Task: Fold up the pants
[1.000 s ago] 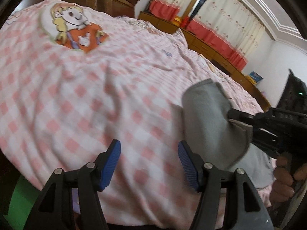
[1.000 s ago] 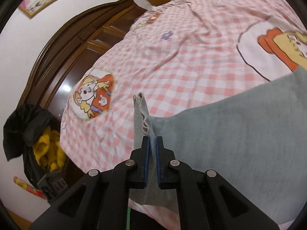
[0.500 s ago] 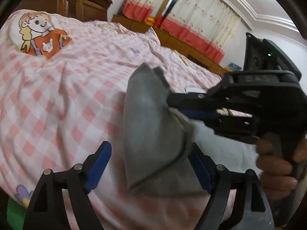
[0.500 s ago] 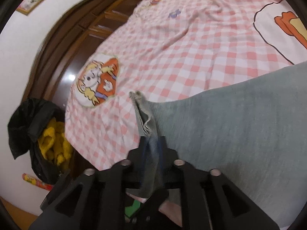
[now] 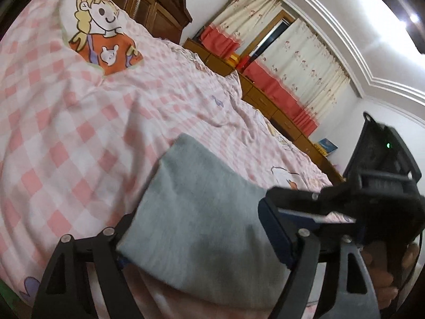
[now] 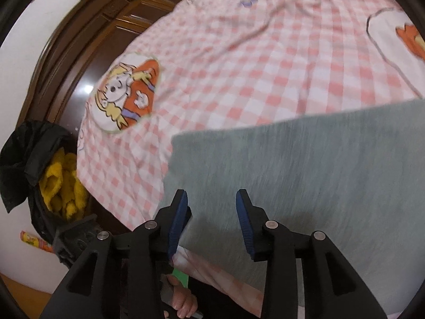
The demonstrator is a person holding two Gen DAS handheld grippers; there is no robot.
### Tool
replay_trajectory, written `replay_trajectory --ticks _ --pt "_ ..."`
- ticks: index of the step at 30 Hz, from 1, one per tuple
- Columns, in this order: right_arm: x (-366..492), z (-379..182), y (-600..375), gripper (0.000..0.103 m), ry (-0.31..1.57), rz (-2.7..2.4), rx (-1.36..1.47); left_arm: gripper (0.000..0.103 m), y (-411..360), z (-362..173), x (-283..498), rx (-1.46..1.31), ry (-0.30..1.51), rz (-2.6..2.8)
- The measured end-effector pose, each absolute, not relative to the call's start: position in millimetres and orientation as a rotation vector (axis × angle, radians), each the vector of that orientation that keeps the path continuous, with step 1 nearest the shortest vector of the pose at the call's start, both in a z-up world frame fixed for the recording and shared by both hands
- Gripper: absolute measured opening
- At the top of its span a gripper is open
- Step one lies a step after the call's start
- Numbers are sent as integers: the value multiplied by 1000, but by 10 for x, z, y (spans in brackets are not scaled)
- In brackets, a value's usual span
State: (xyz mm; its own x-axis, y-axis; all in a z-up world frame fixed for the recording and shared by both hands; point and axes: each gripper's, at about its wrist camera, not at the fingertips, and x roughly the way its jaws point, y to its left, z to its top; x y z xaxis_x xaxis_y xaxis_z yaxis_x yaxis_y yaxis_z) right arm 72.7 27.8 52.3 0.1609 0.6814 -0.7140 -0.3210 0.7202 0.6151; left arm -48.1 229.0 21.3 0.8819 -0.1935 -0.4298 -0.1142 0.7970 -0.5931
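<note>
Grey, soft knit cloth makes up the pants (image 6: 305,175), which lie flat as a folded panel on the pink-and-white checked bedsheet (image 5: 79,138), close to the near edge of the bed. In the right wrist view the right gripper (image 6: 211,212) hovers just over the near left part of the cloth with its blue pads apart and nothing between them. In the left wrist view the left gripper (image 5: 196,242) is also spread wide: its right blue pad is visible beside the cloth, its left pad is hidden behind the grey panel, and the fabric lies between the fingers without being pinched

The pants look light and limp, with a slightly fuzzy surface that should grip well against the rubbery pads and is unlikely to slip. Being so soft, they will sag and crease wherever they are not supported, and a single layer could peel away from the stack if taken too shallowly. My judgement is that the best hold is at the two corners of one short edge, pinching through every layer, so the panel lifts evenly. The sheet beneath is loose and wrinkled, so a deep bite risks catching it along with the pants
</note>
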Motion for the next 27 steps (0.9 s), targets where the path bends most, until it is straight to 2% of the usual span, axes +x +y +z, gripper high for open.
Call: replay_trajectory --ticks 4,6,8,13,16,19,21,27 --pt "747 520 289 39 1216 731 348 76 2342 242 -419 -673 477 -62" --pt "751 562 280 39 1204 734 346 64 2331 253 -394 -676 479 -83" --pt "749 604 265 39 1189 740 343 58 2298 262 -411 -670 484 -107" --pt "740 609 254 39 1186 740 332 59 2239 228 -437 -611 502 -39" --pt "731 550 273 39 1203 736 315 56 2310 106 -386 -638 532 -3" --pt "730 509 288 39 1222 732 311 39 2356 92 -406 -658 521 -6" --pt "727 529 297 39 1227 733 305 17 2381 89 -427 -671 523 -27" --pt "711 735 516 39 1229 761 226 15 2282 272 -550 -598 481 -63"
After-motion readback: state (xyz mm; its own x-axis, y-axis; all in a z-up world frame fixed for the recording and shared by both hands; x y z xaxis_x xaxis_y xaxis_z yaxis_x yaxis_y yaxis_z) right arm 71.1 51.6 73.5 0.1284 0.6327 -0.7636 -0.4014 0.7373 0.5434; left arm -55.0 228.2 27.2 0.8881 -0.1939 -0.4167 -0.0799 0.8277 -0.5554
